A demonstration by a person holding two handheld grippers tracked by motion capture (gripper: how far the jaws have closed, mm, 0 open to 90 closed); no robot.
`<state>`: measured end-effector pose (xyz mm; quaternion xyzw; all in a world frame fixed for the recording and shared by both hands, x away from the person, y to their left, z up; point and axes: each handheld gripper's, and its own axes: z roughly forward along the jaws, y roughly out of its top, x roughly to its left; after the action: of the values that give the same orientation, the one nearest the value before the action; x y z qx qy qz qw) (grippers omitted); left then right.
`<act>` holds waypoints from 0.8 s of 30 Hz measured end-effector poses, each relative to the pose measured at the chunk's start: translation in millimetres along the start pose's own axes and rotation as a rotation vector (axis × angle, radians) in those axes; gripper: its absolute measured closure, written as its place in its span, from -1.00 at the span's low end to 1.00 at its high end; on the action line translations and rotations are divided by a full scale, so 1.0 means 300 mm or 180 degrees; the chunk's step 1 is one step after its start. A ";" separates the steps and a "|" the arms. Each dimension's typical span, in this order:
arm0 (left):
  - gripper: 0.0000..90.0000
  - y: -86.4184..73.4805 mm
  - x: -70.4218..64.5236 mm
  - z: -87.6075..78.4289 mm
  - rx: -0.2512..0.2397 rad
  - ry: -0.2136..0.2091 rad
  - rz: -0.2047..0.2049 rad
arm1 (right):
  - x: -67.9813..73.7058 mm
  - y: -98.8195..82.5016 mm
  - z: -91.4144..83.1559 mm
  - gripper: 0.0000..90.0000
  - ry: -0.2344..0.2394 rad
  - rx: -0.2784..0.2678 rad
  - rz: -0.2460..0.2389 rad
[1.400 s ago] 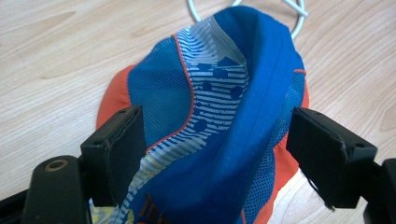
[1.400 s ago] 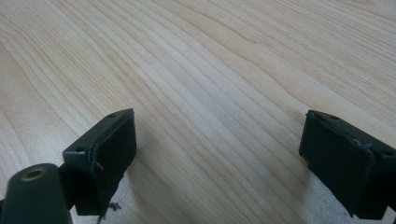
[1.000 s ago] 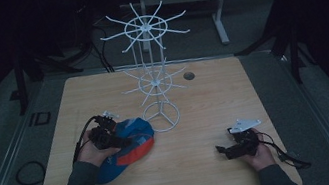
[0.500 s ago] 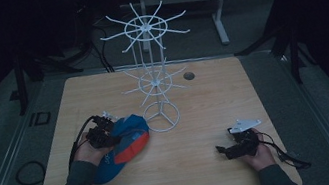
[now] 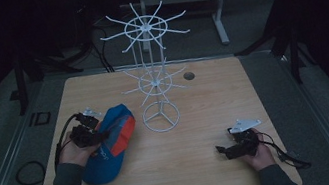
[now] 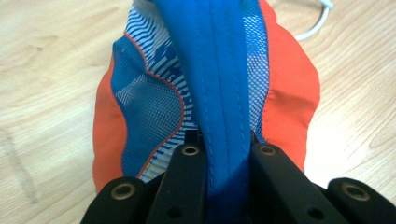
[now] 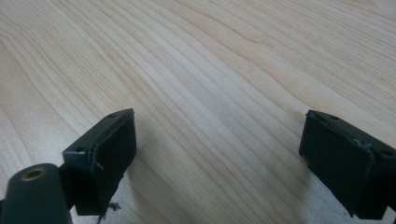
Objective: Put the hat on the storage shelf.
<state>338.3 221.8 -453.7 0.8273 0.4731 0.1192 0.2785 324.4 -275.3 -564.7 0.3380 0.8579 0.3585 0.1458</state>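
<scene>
The left gripper (image 6: 222, 154) is clamped on the blue rim band of the blue-and-orange cap (image 5: 110, 142), having just closed on it. The cap sits at the table's (image 5: 213, 94) eight o'clock, beside the white wire rack (image 5: 153, 74). The right gripper (image 7: 217, 154), at five o'clock, has its jaws apart above bare wood.

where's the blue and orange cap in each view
High view: the cap lies at the table's left side, beside the white wire rack, with the left tool on it.
Left gripper view: the cap fills the centre, its blue brim clamped between the jaws.
Right gripper view: not in it; open jaws over bare wood.
Shared landmark: the light wooden table.
</scene>
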 end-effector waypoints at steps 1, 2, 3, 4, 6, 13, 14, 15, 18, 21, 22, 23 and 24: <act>0.96 0.000 0.001 -0.010 -0.0033 0.0001 -0.0019 | 0.000 0.000 0.000 -0.76 0.0000 0.0000 -0.0001; 0.96 0.000 0.004 -0.020 -0.0062 0.0008 -0.0019 | 0.000 0.000 0.000 -0.76 0.0002 0.0003 0.0004; 0.96 0.000 0.007 -0.030 -0.0081 0.0016 -0.0014 | 0.000 0.000 0.000 -0.76 0.0002 0.0003 0.0004; 0.96 0.000 0.009 -0.040 -0.0102 0.0021 -0.0016 | 0.000 0.000 0.000 -0.76 0.0002 0.0003 0.0004; 0.96 0.000 0.012 -0.057 -0.0159 0.0031 -0.0038 | 0.000 0.000 0.000 -0.76 0.0002 0.0002 0.0003; 0.96 -0.002 0.025 -0.113 -0.0319 0.0080 -0.0073 | 0.000 0.000 0.000 -0.76 0.0000 0.0000 -0.0002; 0.96 -0.003 0.027 -0.118 -0.0348 0.0083 -0.0087 | 0.000 0.000 0.000 -0.76 0.0000 0.0000 -0.0001; 0.96 -0.005 0.029 -0.125 -0.0364 0.0094 -0.0096 | 0.000 0.000 0.000 -0.76 0.0000 -0.0001 -0.0003; 0.96 -0.009 0.033 -0.142 -0.0412 0.0106 -0.0115 | 0.000 0.000 0.000 -0.76 0.0000 0.0000 -0.0001; 0.96 -0.012 0.039 -0.158 -0.0470 0.0110 -0.0128 | 0.000 0.000 0.000 -0.76 0.0000 0.0000 -0.0001; 0.96 -0.012 0.041 -0.163 -0.0501 0.0110 -0.0138 | 0.000 0.000 0.000 -0.76 0.0000 0.0000 -0.0002; 0.96 -0.013 0.043 -0.169 -0.0531 0.0107 -0.0145 | 0.000 0.000 0.000 -0.76 0.0001 0.0000 -0.0001; 0.96 -0.013 0.044 -0.176 -0.0563 0.0101 -0.0159 | 0.000 0.000 0.000 -0.76 0.0001 0.0003 -0.0002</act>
<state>318.2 253.0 -413.8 0.7854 0.4856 0.1666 0.3459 324.4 -275.3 -564.6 0.3377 0.8582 0.3581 0.1457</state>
